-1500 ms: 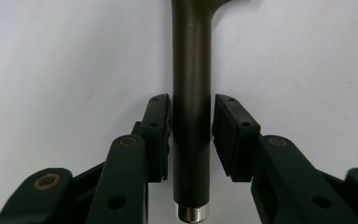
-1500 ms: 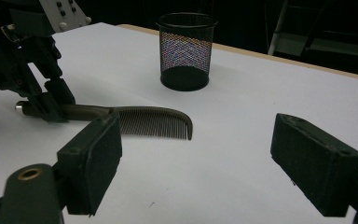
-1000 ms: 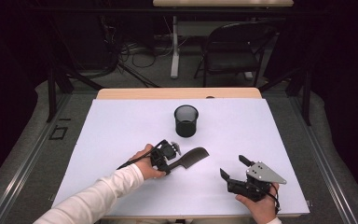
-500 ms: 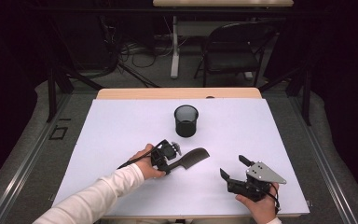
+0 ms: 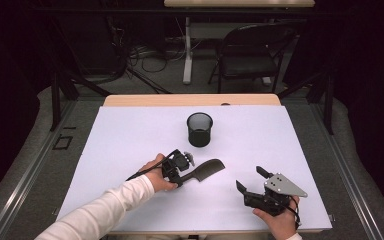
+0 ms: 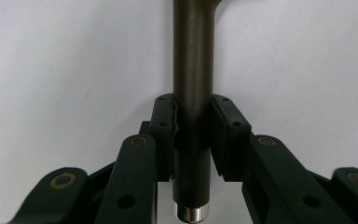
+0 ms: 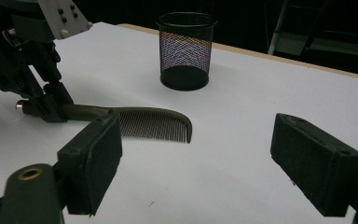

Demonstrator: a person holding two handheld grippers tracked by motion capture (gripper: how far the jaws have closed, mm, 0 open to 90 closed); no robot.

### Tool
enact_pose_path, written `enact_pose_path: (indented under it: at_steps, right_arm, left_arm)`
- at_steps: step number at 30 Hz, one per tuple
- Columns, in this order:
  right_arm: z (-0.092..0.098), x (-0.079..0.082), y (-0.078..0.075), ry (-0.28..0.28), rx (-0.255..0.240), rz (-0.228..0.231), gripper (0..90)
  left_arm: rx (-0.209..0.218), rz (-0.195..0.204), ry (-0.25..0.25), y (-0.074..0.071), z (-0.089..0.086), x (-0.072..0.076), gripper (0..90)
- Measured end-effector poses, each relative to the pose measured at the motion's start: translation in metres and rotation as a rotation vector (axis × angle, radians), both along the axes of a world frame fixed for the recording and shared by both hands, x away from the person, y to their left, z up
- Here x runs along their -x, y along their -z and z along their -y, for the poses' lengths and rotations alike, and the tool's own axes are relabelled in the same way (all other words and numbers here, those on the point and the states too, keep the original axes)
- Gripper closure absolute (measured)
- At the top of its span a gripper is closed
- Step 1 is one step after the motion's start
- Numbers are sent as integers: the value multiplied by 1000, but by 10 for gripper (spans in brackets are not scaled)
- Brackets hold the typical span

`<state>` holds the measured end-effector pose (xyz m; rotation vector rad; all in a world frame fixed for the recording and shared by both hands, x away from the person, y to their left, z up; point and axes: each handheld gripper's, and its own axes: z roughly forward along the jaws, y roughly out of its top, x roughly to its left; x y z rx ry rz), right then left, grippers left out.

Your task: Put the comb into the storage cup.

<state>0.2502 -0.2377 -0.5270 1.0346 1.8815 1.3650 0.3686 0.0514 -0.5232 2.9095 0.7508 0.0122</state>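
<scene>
Now, step: left gripper (image 5: pixel 184 172) has the comb (image 5: pixel 207 170) by its handle; judged next is a lift toward the cup (image 5: pixel 200 129).
Left fingers: closed tight on the comb handle, one pad (image 6: pixel 164 133) on each side of it, the metal-capped end poking out behind the grip.
Right fingers: right gripper (image 5: pixel 251 181) spread wide with nothing between them, resting low near the bench's (image 5: pixel 130 130) front edge, well apart from the comb.
Comb place: flat on the white bench, between the two grippers, near side of the cup and clear of it.
Comb axis: long axis runs roughly left to right in the high view, rising a little toward the far right.
Comb heading: handle toward the left hand, toothed end (image 7: pixel 156 126) toward the right and slightly away; teeth face the person's side.
Doing it well: keep the squeeze firm, since the handle is round and could roll; lift straight before swinging, then tip the comb upright over the cup's mouth, which looks narrow.
</scene>
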Motion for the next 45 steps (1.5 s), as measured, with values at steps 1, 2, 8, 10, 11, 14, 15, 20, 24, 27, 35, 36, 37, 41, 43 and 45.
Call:
enact_pose_path:
  at_steps: [1, 2, 8, 10, 11, 14, 15, 20, 24, 27, 35, 36, 37, 41, 43, 45]
  right_arm:
    - [0, 0, 0, 0, 0, 0, 165]
    - [0, 0, 0, 1, 1, -1, 165]
    - [0, 0, 0, 1, -1, 0, 165]
    - [0, 0, 0, 2, 1, -2, 165]
    - [0, 0, 0, 1, 0, -1, 165]
    - [0, 0, 0, 1, -1, -1, 165]
    - [0, 0, 0, 2, 2, -1, 165]
    - [0, 0, 0, 2, 1, -1, 165]
    - [0, 0, 0, 1, 1, 0, 165]
    - [0, 0, 0, 3, 1, -2, 165]
    - [0, 0, 0, 2, 1, -1, 165]
    - [0, 0, 0, 2, 1, -1, 165]
    - [0, 0, 0, 2, 1, -1, 165]
    - [0, 0, 0, 4, 0, 0, 165]
    - [0, 0, 0, 3, 1, 2, 165]
    - [0, 0, 1, 4, 1, -1, 165]
  left_arm:
    - [2, 0, -3, 0, 0, 0, 726]
    - [2, -1, -3, 0, 0, 0, 727]
    - [3, -4, 0, -2, 0, 0, 727]
    - [6, -5, -2, -2, 0, 0, 727]
    - [7, -5, -2, -3, 0, 0, 727]
    - [11, -4, -3, -3, -1, 0, 727]
    - [12, -6, -2, -4, -1, 0, 727]
    - [27, -1, -10, -4, -1, 0, 728]
    - [29, -10, -8, -6, -2, 0, 728]
    - [37, -8, -14, -7, -2, 0, 728]
    - [67, -3, -25, -11, -4, 0, 728]
    - [69, -10, -24, -12, -5, -1, 728]
    - [73, -6, -26, -12, -5, 0, 728]
    - [99, 0, -38, -14, -6, 1, 728]
    - [115, 14, -41, -16, -7, 0, 728]
    - [128, 18, -43, -18, -9, 0, 728]
